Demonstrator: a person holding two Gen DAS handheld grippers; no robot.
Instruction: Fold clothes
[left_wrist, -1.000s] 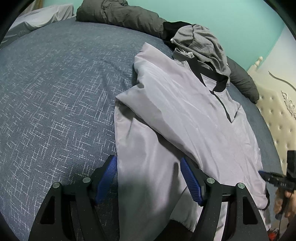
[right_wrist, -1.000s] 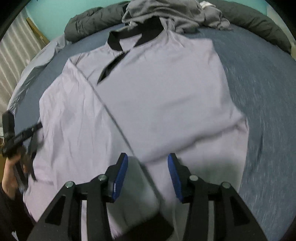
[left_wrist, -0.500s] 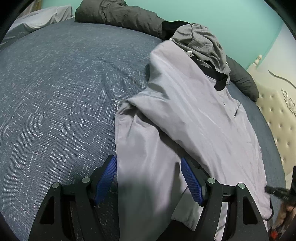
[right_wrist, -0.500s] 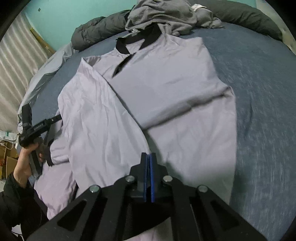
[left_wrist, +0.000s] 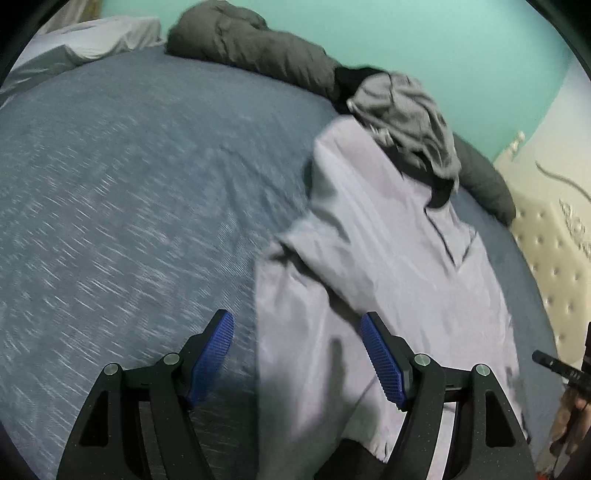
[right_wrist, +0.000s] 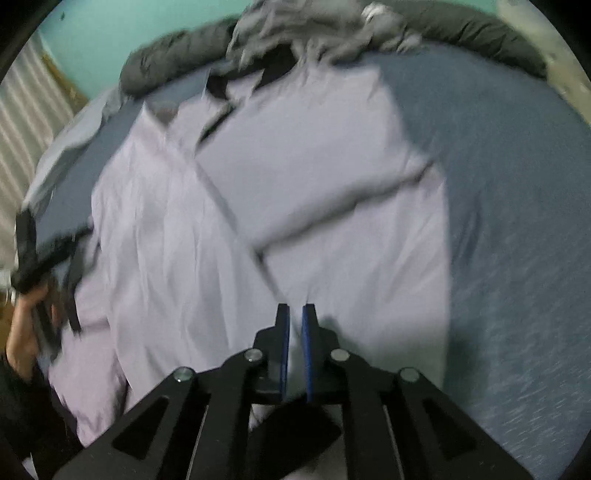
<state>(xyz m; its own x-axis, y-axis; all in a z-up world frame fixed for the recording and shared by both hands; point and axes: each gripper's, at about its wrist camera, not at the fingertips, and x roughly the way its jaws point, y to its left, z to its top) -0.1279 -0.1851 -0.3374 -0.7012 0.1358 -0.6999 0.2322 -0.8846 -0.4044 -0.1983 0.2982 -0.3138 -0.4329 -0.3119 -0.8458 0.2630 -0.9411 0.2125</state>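
Note:
A lavender long-sleeved shirt (left_wrist: 399, 266) with a black collar lies spread on the blue bed (left_wrist: 129, 206), both sleeves folded across its body. My left gripper (left_wrist: 299, 358) hovers open over the shirt's lower left edge, with cloth lying between the wide pads but untouched by them. In the right wrist view the shirt (right_wrist: 325, 177) fills the middle. My right gripper (right_wrist: 293, 332) is at the hem, its jaws a narrow slit that is opening, with pale cloth pinched in the gap. The black cuff (right_wrist: 291, 428) shows below it.
A crumpled grey garment (left_wrist: 406, 107) and dark grey duvet (left_wrist: 251, 48) lie past the collar at the bed's far side. A tufted cream headboard (left_wrist: 554, 251) stands on the right. A person's hand (right_wrist: 22, 332) holds the left gripper at the picture's edge.
The right gripper closed on the shirt's hem and rose a little; its pads now show a thin gap. The left gripper lifted slightly and stayed open. The shirt's body shifted.

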